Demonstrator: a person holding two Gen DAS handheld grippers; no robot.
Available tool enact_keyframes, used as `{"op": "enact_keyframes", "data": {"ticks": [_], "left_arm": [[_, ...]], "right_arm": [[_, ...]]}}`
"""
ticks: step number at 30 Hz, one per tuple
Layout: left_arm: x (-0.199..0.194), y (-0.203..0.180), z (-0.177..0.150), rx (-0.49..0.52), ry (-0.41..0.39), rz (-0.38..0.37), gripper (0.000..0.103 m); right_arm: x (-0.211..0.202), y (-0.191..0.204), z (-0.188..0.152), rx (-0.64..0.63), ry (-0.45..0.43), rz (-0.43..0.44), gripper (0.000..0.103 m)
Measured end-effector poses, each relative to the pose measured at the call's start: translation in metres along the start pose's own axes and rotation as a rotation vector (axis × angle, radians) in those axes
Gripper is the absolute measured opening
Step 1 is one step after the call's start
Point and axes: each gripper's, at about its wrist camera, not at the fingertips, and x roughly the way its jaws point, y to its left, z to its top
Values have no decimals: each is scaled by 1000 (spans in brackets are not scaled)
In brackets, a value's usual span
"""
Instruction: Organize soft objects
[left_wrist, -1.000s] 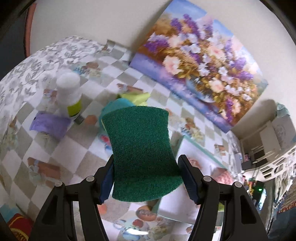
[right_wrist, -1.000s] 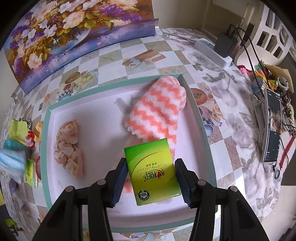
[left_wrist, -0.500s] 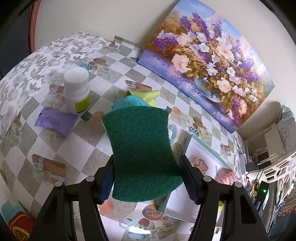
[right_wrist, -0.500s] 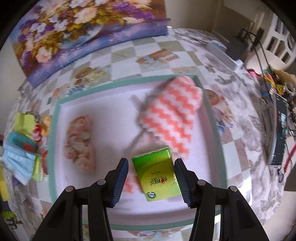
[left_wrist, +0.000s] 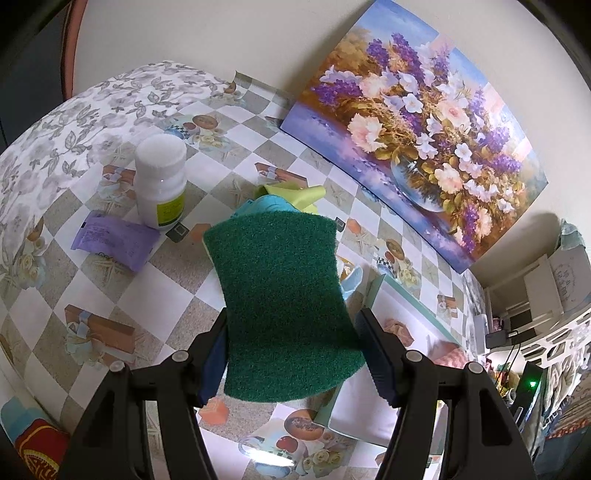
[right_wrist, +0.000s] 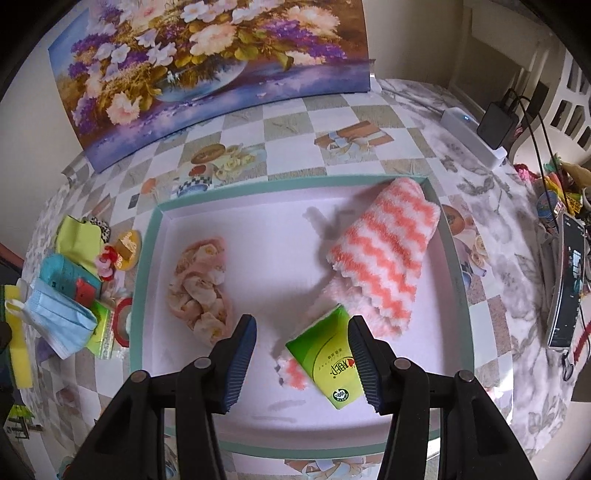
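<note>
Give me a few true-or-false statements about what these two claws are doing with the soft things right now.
1. The left claw grips a green scouring sponge. True.
2. The right claw squeezes the green tissue pack. False: it is open, and the pack lies in the tray.
3. The striped towel lies inside the tray. True.
4. The blue face mask is in the tray. False: it lies outside, on the table.

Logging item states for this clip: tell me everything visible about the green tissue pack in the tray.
The green tissue pack is a small glossy plastic-wrapped packet, lime green with printed lettering and a round mark at its near corner. It lies tilted in the tray, one end on the striped orange-white towel. The open right gripper is above it; one finger overlaps its edge, contact unclear.
</note>
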Motion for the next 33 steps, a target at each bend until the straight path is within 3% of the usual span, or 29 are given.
{"op": "enact_keyframes", "data": {"ticks": [14,19,26,33], "left_arm": [[-14,-20,-1,78,-34,-116,67],[-9,-23,-3,73,5,-188,67],[-1,-26,-7,69,48,-217,67],[0,-24,-6,62,60,-213,67]], "right_arm": [[-12,0,3,10,-43,12,56],[-15,2,3,7,-56,29,56],[-23,26,2,-50,-81,146,56],[-27,93,-12,-239,-88,283,56]]}}
